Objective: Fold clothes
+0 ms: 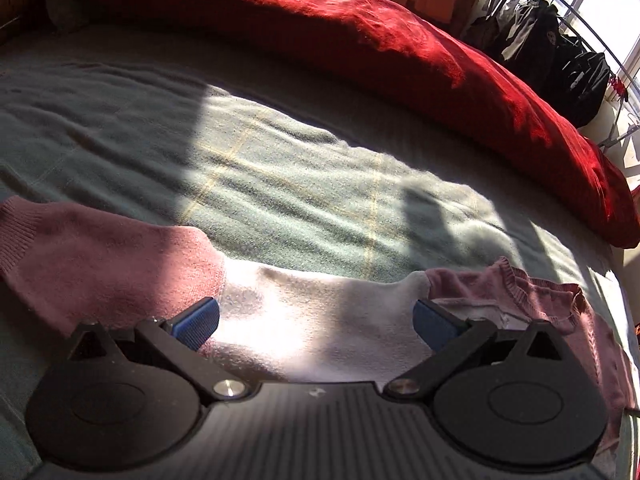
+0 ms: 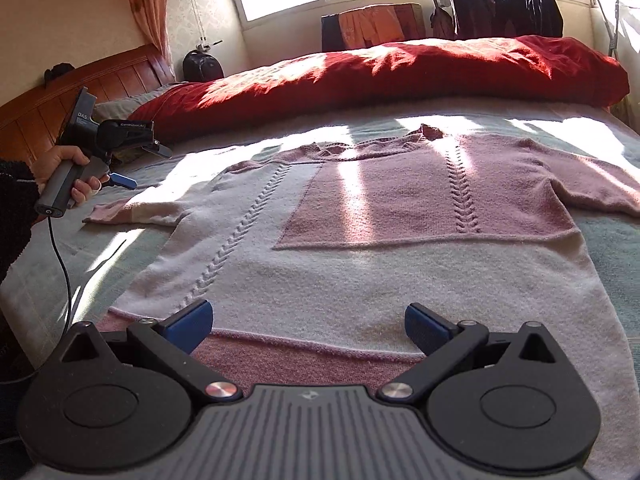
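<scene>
Both claws are spread: the left claw (image 1: pixel 316 322) over the sweater's (image 2: pixel 360 248) sleeve (image 1: pixel 120 248), the right claw (image 2: pixel 308 326) at the hem. The sleeve seems flat on the bed (image 1: pixel 280 168), so a shallow pinch could slip off.

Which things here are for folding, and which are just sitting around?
For the job:
pink and white sweater, spread flat
left gripper, open above its sleeve
right gripper, open at its hem

Just lying about:
red quilt
clothes rack
black bag
</scene>
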Demonstrator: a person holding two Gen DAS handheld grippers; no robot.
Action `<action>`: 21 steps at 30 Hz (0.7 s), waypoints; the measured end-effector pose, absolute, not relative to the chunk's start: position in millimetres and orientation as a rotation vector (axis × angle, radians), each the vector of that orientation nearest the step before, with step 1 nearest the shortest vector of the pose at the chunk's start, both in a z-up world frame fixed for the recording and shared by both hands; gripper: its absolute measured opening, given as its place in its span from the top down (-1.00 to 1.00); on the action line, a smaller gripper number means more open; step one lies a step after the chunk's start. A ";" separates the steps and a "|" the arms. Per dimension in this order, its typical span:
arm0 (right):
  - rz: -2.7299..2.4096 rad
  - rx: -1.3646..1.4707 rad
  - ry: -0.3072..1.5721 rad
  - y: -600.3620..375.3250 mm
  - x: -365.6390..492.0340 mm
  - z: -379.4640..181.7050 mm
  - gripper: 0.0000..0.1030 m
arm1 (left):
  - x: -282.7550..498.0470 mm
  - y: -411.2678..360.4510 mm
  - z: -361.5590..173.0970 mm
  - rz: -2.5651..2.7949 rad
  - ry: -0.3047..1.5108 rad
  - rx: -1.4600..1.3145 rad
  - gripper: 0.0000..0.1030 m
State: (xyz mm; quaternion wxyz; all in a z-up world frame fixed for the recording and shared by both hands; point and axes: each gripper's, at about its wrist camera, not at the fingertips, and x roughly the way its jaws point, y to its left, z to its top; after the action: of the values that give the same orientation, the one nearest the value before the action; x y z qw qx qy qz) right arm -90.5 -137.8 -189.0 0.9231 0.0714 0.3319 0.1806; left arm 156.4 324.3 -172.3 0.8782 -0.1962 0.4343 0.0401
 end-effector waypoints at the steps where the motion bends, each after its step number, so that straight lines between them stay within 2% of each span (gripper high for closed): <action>1: 0.365 0.142 0.691 -135.0 -91.6 -187.4 -1.00 | 160.5 333.6 -182.5 0.080 0.916 -0.427 -0.98; 5: 0.314 0.126 0.733 -123.3 -93.3 -186.9 -1.00 | 176.3 356.9 -214.2 0.062 0.919 -0.483 -0.98; 10: 0.251 0.106 0.766 -108.4 -88.2 -186.5 -1.00 | 198.7 377.1 -220.9 0.068 0.855 -0.498 -0.98; 14: 0.248 0.060 0.741 -94.4 -86.2 -175.7 -1.00 | 193.3 394.0 -206.4 0.081 0.838 -0.559 -0.98; 21: 0.292 0.055 0.744 -77.5 -83.0 -170.7 -1.00 | 130.7 450.9 -181.2 0.169 0.825 -0.528 -0.98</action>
State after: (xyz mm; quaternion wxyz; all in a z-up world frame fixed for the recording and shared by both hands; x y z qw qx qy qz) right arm -83.0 -77.5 -170.7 0.9208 0.0267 0.3622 0.1420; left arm 130.7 450.9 -181.2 0.8791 -0.2533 0.3956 0.0813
